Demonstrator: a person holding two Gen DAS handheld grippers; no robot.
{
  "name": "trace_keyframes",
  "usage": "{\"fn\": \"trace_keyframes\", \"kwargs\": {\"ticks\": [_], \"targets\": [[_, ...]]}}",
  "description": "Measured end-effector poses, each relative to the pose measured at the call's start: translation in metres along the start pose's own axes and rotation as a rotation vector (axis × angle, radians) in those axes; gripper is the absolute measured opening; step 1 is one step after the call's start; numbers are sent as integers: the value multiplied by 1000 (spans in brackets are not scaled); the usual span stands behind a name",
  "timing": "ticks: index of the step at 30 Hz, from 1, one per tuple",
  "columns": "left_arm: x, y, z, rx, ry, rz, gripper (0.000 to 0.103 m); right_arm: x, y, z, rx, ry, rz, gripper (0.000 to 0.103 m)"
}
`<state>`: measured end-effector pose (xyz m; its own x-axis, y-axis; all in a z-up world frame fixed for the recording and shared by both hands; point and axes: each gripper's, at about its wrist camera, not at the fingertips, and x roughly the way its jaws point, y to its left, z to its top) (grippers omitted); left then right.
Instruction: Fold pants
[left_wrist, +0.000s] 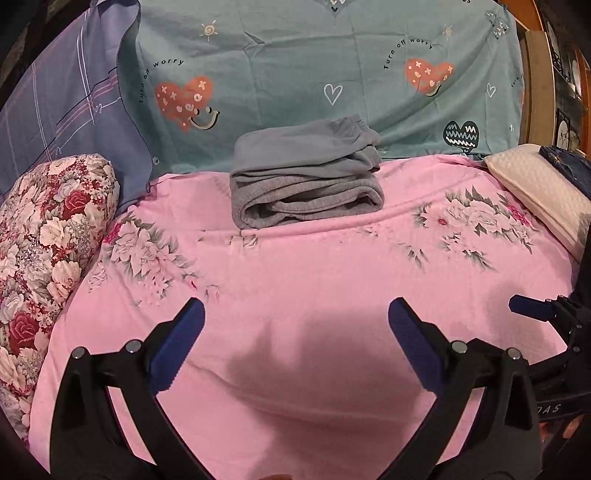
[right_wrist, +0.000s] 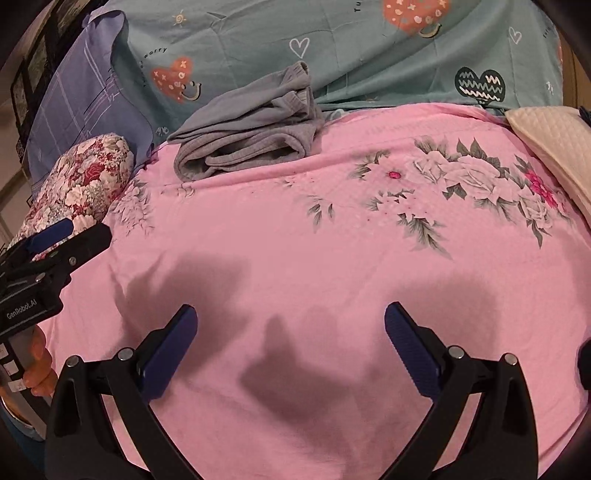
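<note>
The grey pants (left_wrist: 304, 177) lie folded into a compact stack at the far edge of the pink floral sheet (left_wrist: 314, 280), against the teal bedding. They also show in the right wrist view (right_wrist: 247, 136), upper left. My left gripper (left_wrist: 295, 314) is open and empty, held over the pink sheet well short of the pants. My right gripper (right_wrist: 290, 317) is open and empty too, over the sheet, near side. Each gripper shows at the edge of the other's view: the right one (left_wrist: 535, 308) and the left one (right_wrist: 55, 232).
A teal cover with hearts (left_wrist: 314, 66) rises behind the pants. A purple pillow (left_wrist: 70, 96) and a red floral pillow (left_wrist: 48, 236) lie at the left. A cream quilted pillow (left_wrist: 535, 184) with dark denim fabric (left_wrist: 569, 162) lies at the right.
</note>
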<state>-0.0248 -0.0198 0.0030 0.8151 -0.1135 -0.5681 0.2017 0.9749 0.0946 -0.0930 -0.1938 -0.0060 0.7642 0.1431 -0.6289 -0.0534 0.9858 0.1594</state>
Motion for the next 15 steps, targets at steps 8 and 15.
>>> {"fn": "trace_keyframes", "kwargs": {"ticks": [8,15], "targets": [[13,19,-6,-114,44,-32,101,-3,10,-2,-59,-14,2,102],[13,21,-8,-123,32,3,101,1,-4,-1,21,8,20,102]]}}
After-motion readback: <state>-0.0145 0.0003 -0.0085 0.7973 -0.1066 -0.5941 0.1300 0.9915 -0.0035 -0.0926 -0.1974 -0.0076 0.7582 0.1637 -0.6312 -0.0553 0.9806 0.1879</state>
